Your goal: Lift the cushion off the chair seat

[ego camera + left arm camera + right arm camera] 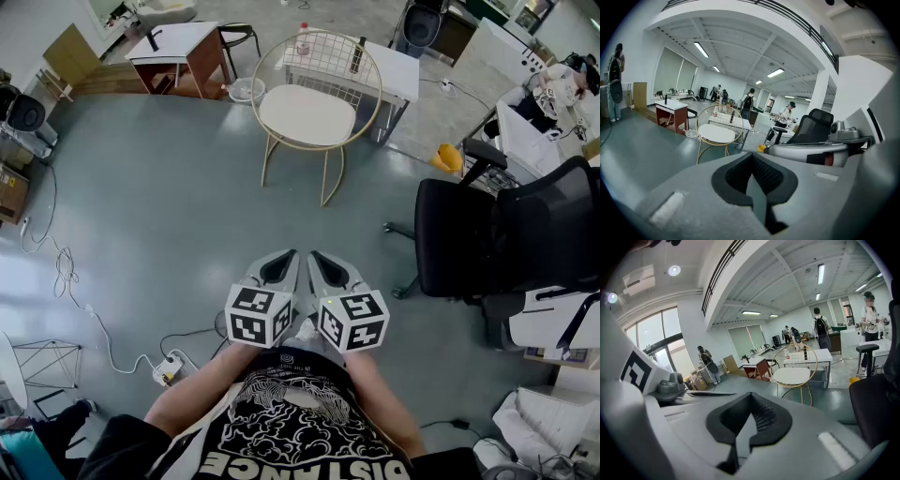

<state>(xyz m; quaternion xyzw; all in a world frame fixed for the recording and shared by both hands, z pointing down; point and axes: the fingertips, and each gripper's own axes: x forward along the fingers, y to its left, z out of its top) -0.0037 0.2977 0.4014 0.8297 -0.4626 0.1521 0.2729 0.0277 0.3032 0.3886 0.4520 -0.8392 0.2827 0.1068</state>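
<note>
Head view: L tool (287, 257), R tool (320, 258) closed; cushion (307, 114) on chair (324, 56)

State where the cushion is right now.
In the head view, the cushion lies on the gold wire chair, top centre, before the white table.

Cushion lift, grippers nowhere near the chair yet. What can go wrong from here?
1. The left gripper and right gripper are both shut; unopened, they would likely shove the cushion instead of gripping it.
2. The chair's wire back curves round the seat and could snag a jaw.
</note>
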